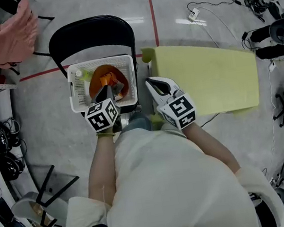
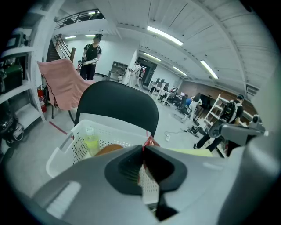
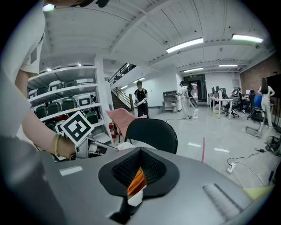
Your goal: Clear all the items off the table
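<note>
Task looks nearly done. Yellow-green counter (image 1: 215, 80), right of frame: no item visible on top; near edge hidden by person. White basket (image 1: 77, 95) on black chair (image 1: 90, 34), upper centre, already holds bottle (image 1: 78, 73) and orange round thing (image 1: 120, 73). Left hand-held gripper (image 1: 109, 92) over basket, jaws closed, thin red-orange item (image 2: 149, 141) seemingly pinched at tips; drop-in remains. Right hand-held gripper (image 1: 152, 82) beside basket, jaws together, empty.

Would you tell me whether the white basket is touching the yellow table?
Apart. The head view shows a strip of black chair and floor between the white basket and the yellow table.
</note>
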Motion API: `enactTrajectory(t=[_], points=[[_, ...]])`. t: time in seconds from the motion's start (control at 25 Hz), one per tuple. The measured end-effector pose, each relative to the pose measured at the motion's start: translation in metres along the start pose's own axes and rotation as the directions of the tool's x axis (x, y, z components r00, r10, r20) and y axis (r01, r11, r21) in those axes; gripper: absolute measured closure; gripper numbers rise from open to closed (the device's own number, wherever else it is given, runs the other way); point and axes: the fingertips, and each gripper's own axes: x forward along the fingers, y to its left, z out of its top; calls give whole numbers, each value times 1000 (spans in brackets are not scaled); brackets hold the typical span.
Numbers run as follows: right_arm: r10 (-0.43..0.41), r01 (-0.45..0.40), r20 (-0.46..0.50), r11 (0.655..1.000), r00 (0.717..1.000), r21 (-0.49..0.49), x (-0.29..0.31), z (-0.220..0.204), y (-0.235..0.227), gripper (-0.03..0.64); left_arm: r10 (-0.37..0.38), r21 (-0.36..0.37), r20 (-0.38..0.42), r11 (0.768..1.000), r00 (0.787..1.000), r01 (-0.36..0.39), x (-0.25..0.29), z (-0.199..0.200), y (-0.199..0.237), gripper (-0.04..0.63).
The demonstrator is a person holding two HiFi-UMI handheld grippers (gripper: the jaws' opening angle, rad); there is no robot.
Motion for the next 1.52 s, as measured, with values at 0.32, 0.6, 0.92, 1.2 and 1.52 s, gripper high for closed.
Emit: enactTrajectory(t=[0.32,0.6,0.92,1.2,1.52], points=[[12,-12,-15,1000,1000,-4,15,3,4,623,14,-23,2,1000,1000,-14,5,5,15,572],[30,-30,-26,1000,999,-7,24,4,6,623,21,-55,3,998,1000,-21,12,9,21,419],[22,-22,-22,1000,1000,-9,27,7,7,623,12,-47,13,999,1000,-11,12,14,22,417],[18,-18,-15,1000,1000,-11,31,8,9,623,11,-46,13,999,1000,-10,11,16,27,417],[0,0,-8,1000,1000,-9,33,10,12,623,5,-6,47,1000,999,-5,2,27,23,504]])
